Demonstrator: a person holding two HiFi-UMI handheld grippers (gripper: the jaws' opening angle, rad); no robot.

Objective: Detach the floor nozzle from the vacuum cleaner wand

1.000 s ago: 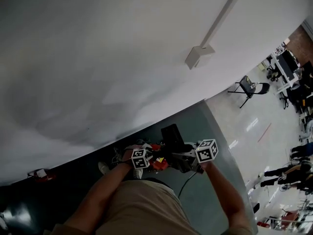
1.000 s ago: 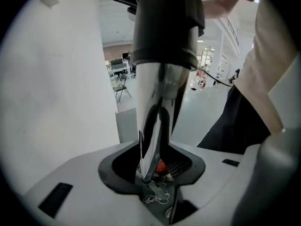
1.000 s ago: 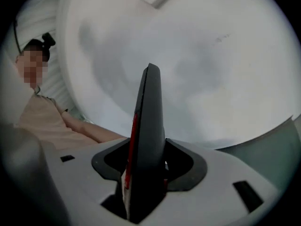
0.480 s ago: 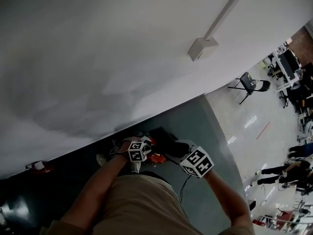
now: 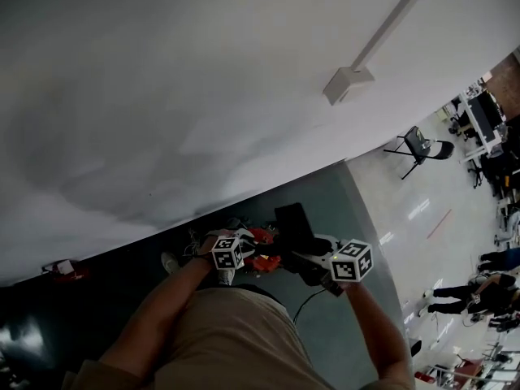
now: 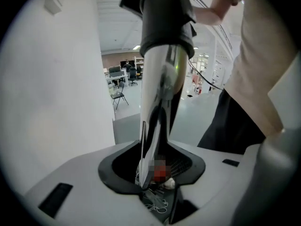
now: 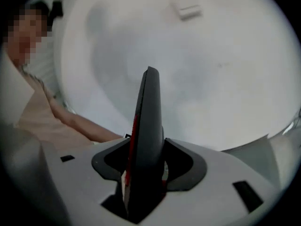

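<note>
Gleaming silver wand (image 6: 160, 93); black, red-edged floor nozzle (image 7: 146, 140).

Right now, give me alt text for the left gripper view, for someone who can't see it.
The left gripper is clamped on a shiny silver metal vacuum wand that rises to a dark grey plastic collar. A white wall fills the left; a person in a beige shirt stands at right.

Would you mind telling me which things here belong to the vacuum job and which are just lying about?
Job in hand:
wand, held by left gripper
floor nozzle, held by right gripper

Lying about:
folding chair
white wall box
red item by the wall
</note>
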